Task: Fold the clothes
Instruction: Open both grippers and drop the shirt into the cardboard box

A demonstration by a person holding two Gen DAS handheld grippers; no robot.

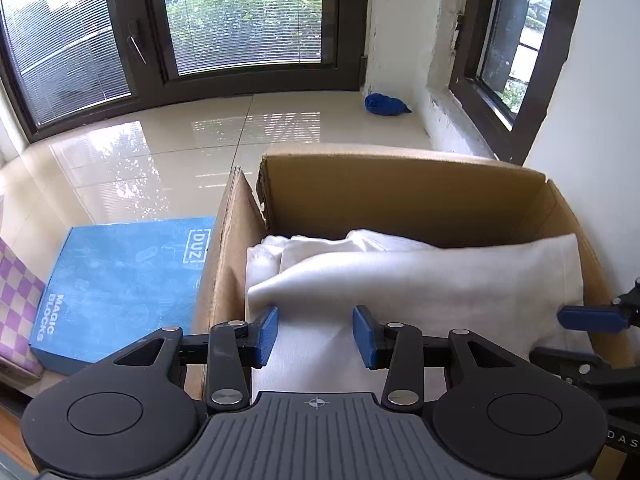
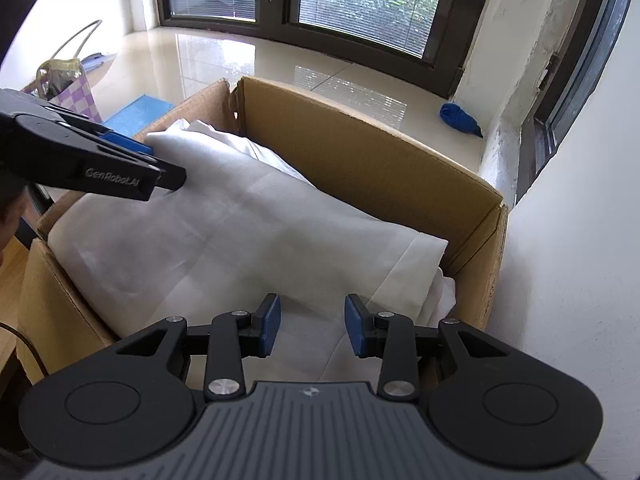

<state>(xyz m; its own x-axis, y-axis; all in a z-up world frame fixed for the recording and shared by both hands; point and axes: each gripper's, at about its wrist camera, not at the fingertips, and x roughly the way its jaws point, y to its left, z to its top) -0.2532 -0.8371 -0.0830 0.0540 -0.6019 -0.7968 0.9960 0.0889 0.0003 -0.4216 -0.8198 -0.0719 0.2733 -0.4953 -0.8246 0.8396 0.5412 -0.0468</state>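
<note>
A folded white garment (image 1: 420, 280) (image 2: 220, 220) lies in an open cardboard box (image 1: 400, 196) (image 2: 360, 148) and fills most of its floor. My left gripper (image 1: 316, 320) hangs over the garment's left near part, jaws open, the cloth below them and not pinched. Over the right near part my right gripper (image 2: 313, 312) also stands open, with nothing pressed between its blue pads. One blue pad (image 1: 592, 318) of the right gripper shows at the edge of the left wrist view. The left gripper's blue pad (image 2: 124, 144) shows at the left of the right wrist view.
A blue "Magic Blocks" box (image 1: 120, 280) lies left of the carton, beside a purple checked bag (image 1: 16, 300) (image 2: 76, 96). A bundled blue cloth (image 1: 386, 104) (image 2: 458, 118) sits on the glossy tiled sill by the windows. A white wall stands close on the right.
</note>
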